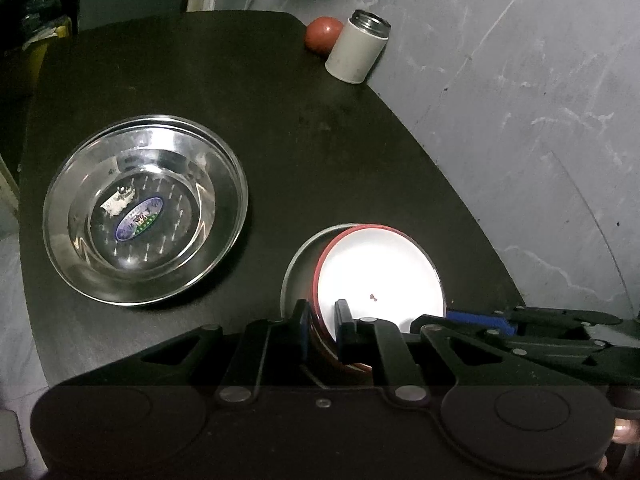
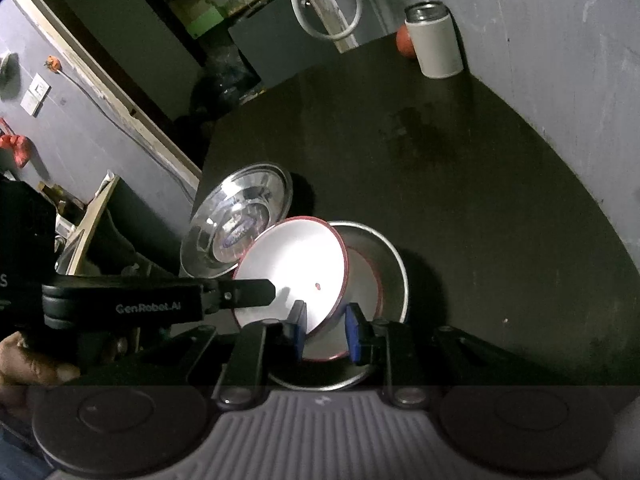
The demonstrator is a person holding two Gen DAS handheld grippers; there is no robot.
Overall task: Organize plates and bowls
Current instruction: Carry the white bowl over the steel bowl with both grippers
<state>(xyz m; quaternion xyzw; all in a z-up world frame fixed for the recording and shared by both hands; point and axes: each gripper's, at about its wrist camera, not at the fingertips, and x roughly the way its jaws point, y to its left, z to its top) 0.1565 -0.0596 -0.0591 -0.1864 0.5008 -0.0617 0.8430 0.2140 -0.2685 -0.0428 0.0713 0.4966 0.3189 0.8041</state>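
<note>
2 grippers tilt a red-rimmed bowl [image 2: 294,256] inside a steel bowl [image 2: 386,248].

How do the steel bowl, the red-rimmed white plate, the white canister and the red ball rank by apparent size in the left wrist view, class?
1. steel bowl
2. red-rimmed white plate, though it sits nearer the camera and the tools hide part of it
3. white canister
4. red ball, partly hidden behind the canister

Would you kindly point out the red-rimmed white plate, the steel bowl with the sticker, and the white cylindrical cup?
red-rimmed white plate [image 1: 380,272], left wrist view, white centre.
steel bowl [image 1: 224,184], left wrist view, inner right wall.
white cup [image 2: 438,46], right wrist view, side wall.
</note>
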